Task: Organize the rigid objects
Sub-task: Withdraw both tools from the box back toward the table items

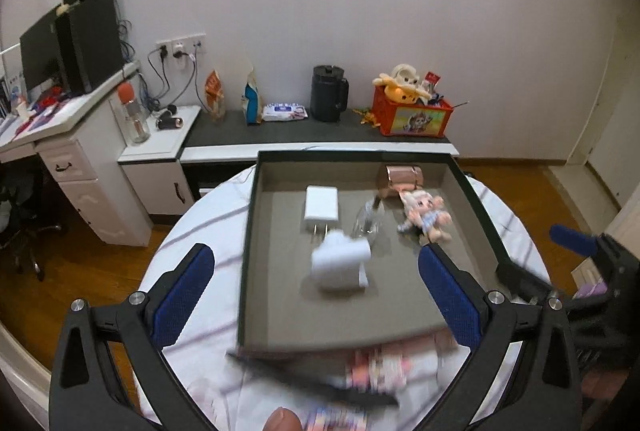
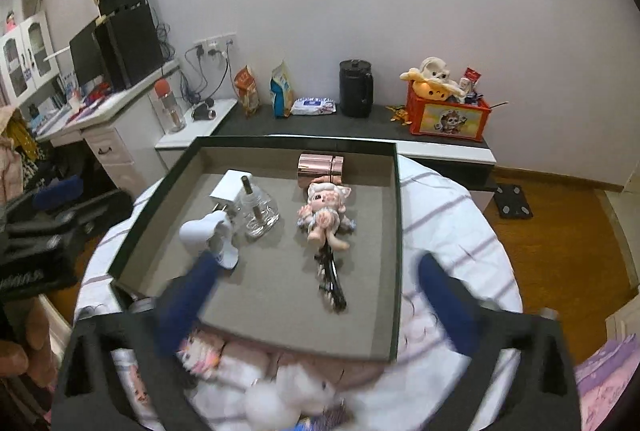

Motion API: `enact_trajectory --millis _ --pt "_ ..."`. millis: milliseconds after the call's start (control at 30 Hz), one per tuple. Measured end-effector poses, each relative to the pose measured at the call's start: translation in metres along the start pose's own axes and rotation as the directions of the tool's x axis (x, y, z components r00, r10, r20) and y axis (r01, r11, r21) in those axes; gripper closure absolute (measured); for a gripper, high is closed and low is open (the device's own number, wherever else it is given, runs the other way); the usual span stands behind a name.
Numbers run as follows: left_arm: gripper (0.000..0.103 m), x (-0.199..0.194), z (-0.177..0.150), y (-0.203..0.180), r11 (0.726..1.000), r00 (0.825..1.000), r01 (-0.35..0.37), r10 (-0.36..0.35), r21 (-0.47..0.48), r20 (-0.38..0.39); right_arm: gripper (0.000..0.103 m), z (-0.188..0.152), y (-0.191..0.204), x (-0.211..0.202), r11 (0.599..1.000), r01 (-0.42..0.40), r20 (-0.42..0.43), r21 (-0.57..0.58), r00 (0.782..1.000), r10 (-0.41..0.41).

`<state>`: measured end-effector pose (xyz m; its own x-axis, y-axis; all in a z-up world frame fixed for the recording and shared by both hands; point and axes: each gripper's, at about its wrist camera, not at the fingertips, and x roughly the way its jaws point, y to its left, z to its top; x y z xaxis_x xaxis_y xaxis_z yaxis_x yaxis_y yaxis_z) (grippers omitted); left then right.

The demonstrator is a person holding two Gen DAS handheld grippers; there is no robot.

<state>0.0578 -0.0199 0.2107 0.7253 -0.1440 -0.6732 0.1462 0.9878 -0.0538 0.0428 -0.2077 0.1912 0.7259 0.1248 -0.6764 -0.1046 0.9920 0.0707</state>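
Observation:
A dark-rimmed tray (image 1: 248, 231) with a grey floor sits on a round table under a striped white cloth. In it lie a white charger (image 1: 321, 209), a blurred white gadget (image 1: 340, 265), a clear glass bottle (image 2: 260, 211), a rose-gold cylinder (image 2: 320, 165), a small doll (image 2: 326, 211) and a black hair clip (image 2: 332, 279). My left gripper (image 1: 316, 251) hangs open over the tray's near half, nothing between its blue pads. My right gripper (image 2: 318, 263) is open too, above the near edge, empty. Soft pink and white items (image 2: 288, 391) lie blurred in front of the tray.
Behind the table a low dark bench (image 1: 280, 135) carries a black jug (image 1: 329, 93), snack bags, a wipes pack and a red crate of toys (image 1: 412, 111). A white desk with a monitor (image 1: 44, 59) stands left. Wood floor surrounds the table; a scale (image 2: 514, 201) lies right.

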Motion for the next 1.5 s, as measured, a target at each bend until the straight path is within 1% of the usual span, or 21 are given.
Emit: enact_trajectory --millis 133,200,300,367,467,567,700,867,1033,1500 --pt "0.0 -0.033 -0.033 0.011 1.0 0.999 -0.004 0.004 -0.009 0.042 0.0 -0.022 0.004 -0.037 0.999 -0.052 0.045 0.006 0.998 0.051" --pt "0.0 -0.048 -0.054 0.018 1.0 0.998 -0.027 0.028 -0.016 0.056 0.0 -0.034 0.006 -0.053 0.999 -0.044 0.06 0.01 0.997 0.043" --pt "0.0 -0.059 -0.077 0.026 0.999 0.998 -0.039 0.04 -0.032 0.041 0.0 -0.05 0.006 -0.071 0.999 -0.047 0.07 0.017 0.997 0.045" --pt "0.0 -0.064 -0.09 0.029 0.998 0.998 -0.045 0.046 -0.049 0.032 0.0 -0.061 0.009 -0.079 0.999 -0.03 0.068 0.013 0.997 0.029" --pt "0.0 -0.071 -0.109 0.03 0.997 0.999 -0.044 0.045 -0.07 0.019 0.0 -0.075 0.012 -0.083 0.999 -0.033 0.053 0.018 0.998 0.032" --pt "0.0 -0.076 -0.128 0.026 0.996 0.999 -0.049 0.05 -0.069 0.0 0.0 -0.092 0.015 -0.084 0.999 -0.036 0.026 0.024 0.999 0.035" --pt "0.0 -0.08 -0.142 0.022 0.997 0.999 -0.039 0.038 -0.064 -0.018 0.0 -0.109 0.016 -0.08 0.999 -0.036 -0.018 0.034 0.999 0.036" --pt "0.0 -0.086 -0.146 0.017 0.998 0.999 -0.03 0.028 -0.056 -0.019 0.0 -0.116 0.014 -0.083 0.998 -0.027 -0.028 0.048 0.999 0.028" --pt "0.0 -0.091 -0.143 0.015 0.998 1.0 -0.031 0.031 -0.048 -0.005 0.0 -0.116 0.015 -0.088 0.999 -0.022 -0.018 0.04 1.0 0.023" --pt "0.0 -0.09 -0.144 0.014 0.998 0.999 -0.034 0.033 -0.046 -0.011 0.0 -0.115 0.016 -0.087 0.999 -0.014 -0.024 0.038 1.0 0.015"
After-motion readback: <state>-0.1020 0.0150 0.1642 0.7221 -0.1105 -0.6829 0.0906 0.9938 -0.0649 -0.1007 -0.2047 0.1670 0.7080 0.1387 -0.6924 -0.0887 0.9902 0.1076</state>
